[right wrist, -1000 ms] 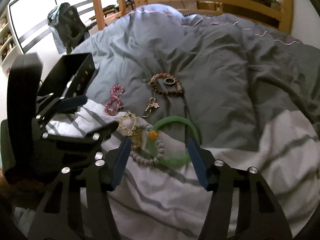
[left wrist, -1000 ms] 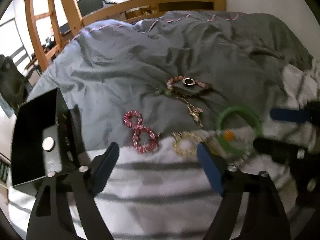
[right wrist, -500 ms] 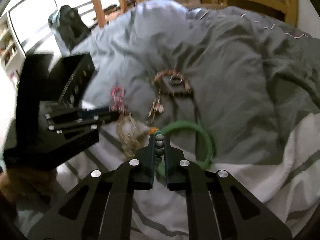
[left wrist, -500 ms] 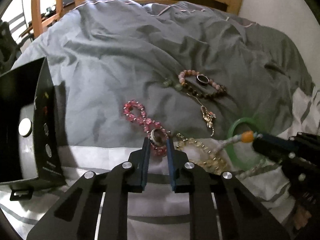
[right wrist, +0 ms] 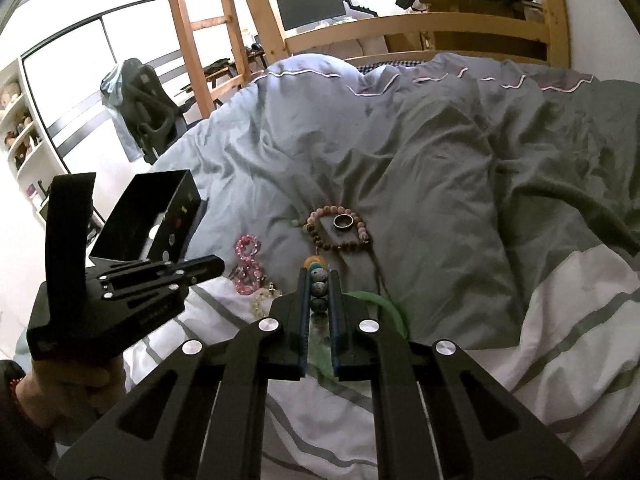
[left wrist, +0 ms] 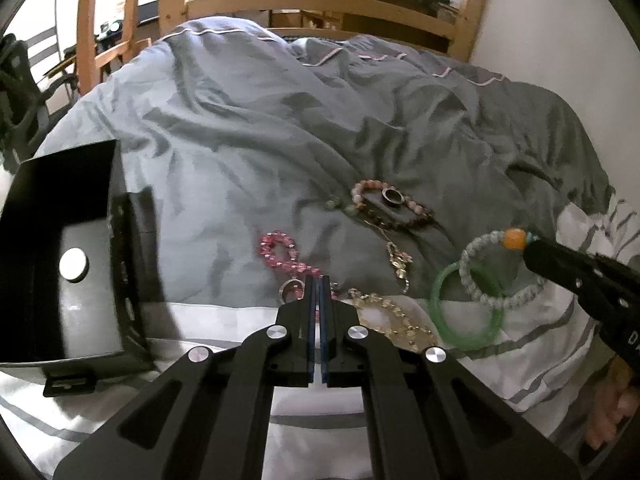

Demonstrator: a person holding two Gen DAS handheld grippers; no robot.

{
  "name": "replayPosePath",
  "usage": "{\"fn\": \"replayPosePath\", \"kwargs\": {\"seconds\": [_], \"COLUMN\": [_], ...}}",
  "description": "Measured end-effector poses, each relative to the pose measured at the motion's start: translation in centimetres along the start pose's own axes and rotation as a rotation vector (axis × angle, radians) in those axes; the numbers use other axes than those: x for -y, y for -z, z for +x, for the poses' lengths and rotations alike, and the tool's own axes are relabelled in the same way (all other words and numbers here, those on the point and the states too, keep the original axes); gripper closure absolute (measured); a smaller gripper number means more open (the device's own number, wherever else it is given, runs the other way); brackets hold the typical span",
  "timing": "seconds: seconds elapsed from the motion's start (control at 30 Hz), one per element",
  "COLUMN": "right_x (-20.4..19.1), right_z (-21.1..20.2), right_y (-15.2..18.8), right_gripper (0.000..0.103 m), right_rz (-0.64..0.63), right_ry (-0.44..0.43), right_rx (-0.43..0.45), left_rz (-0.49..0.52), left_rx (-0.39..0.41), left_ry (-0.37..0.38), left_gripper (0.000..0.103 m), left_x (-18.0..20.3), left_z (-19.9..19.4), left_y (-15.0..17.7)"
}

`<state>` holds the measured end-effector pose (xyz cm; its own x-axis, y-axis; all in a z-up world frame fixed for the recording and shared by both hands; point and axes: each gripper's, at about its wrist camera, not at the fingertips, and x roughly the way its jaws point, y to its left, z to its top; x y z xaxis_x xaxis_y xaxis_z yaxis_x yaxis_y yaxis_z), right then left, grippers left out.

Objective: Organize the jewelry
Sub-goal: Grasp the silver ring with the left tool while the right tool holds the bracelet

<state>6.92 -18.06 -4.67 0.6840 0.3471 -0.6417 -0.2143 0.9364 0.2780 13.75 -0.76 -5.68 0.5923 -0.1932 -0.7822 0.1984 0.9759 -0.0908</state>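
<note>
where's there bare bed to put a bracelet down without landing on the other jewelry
Free: the grey duvet between the black box and the pink bead bracelet, and the wide stretch beyond the brown bead bracelet toward the wooden bed frame. Crowded: the near strip where the pink bracelet, the gold chain and the green bangle lie.

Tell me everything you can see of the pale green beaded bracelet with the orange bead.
The pale green beaded bracelet is a loop of small round, stone-like mottled beads with one larger orange bead and a teal spacer. The right hand-held gripper is shut on the stretch beside the orange bead, holding that end up; the rest hangs toward the bed, crossing over the green bangle.
</note>
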Motion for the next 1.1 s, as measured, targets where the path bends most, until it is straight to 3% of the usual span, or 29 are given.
{"fn": "replayPosePath", "kwargs": {"seconds": [0.1, 0.13, 0.17, 0.23, 0.33, 0.4, 0.47, 0.5, 0.8, 1.1], "right_x": [-0.2, -0.3, -0.5, -0.7, -0.7, -0.7, -0.7, -0.8, -0.8, -1.6], "right_z": [0.4, 0.6, 0.7, 1.0, 1.1, 1.0, 1.1, 1.1, 1.0, -1.5], "right_y": [0.1, 0.2, 0.3, 0.4, 0.4, 0.5, 0.4, 0.4, 0.5, -0.6], "right_gripper": [0.094, 0.094, 0.094, 0.094, 0.094, 0.094, 0.094, 0.094, 0.094, 0.094], "right_rz": [-0.005, -0.011, -0.015, -0.027, -0.029, -0.028, -0.028, -0.030, -0.026, -0.043], "right_ry": [-0.004, -0.005, -0.005, -0.006, -0.009, -0.008, -0.008, -0.009, -0.006, -0.024], "right_rx": [-0.017, -0.025, -0.030, -0.040, -0.041, -0.041, -0.042, -0.044, -0.029, 0.058], "left_rz": [-0.016, -0.009, -0.001, 0.029, 0.052, 0.041, 0.020, 0.009, 0.004, -0.008], "left_rx": [-0.036, -0.044, -0.049, -0.037, -0.046, -0.056, -0.064, -0.060, 0.028, 0.093], "left_ry": [-0.015, -0.028, -0.043, -0.096, -0.110, -0.097, -0.075, -0.071, -0.047, -0.027], "left_gripper": [0.096, 0.081, 0.054, 0.035, 0.039, 0.057, 0.083, 0.085, 0.085, 0.085], "left_x": [-0.4, -0.3, -0.2, 0.3, 0.5, 0.2, -0.3, -0.5, -0.5, -0.2], "left_z": [1.0, 1.3, 1.7, 2.4, 2.9, 3.2, 3.4, 3.4, 1.6, -2.0], "left_y": [0.3, 0.4, 0.6, 0.7, 0.7, 0.7, 0.5, 0.4, -0.1, -0.8]}}
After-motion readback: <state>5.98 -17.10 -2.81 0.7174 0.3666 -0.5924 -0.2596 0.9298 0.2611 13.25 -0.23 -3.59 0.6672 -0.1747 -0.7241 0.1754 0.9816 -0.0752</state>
